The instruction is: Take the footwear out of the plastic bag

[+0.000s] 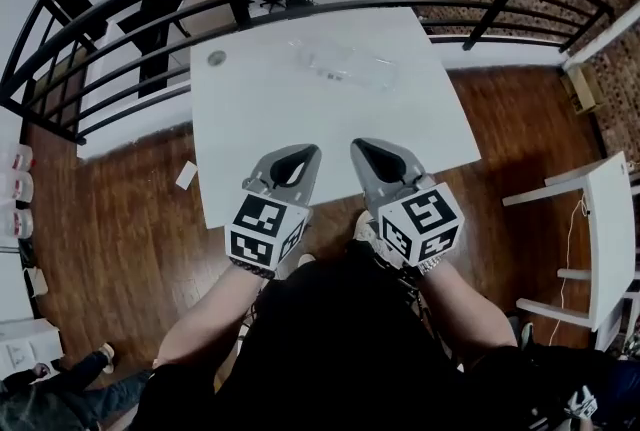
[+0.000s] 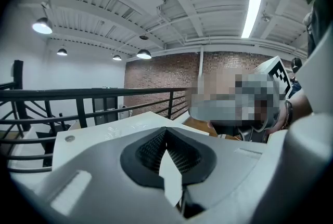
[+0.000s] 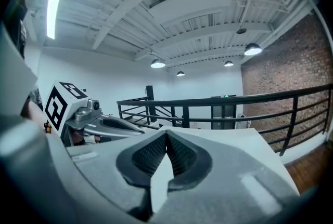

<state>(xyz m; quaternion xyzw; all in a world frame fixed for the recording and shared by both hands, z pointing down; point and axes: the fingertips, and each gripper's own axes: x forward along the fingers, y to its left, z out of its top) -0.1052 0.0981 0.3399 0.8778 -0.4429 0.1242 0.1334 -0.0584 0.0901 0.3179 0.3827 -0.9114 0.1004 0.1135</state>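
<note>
Head view: the bag (image 1: pixel 345 67) lies on the table (image 1: pixel 250 129) in the upper centre of the frame (its contents are too small to make out). The left gripper (image 1: pixel 300 159) and right gripper (image 1: pixel 372 155) hover side by side at the table's lower edge, well apart from the bag.

Left gripper view: jaws together, nothing between them.

Right gripper view: jaws also together and empty, with the left gripper at middle left.

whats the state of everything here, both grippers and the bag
left gripper: shut, empty, held over the near edge of the white square table
right gripper: shut, empty, beside the left gripper
clear plastic bag: lying on the far part of the table, untouched by either gripper; what is inside is too faint to tell
</note>
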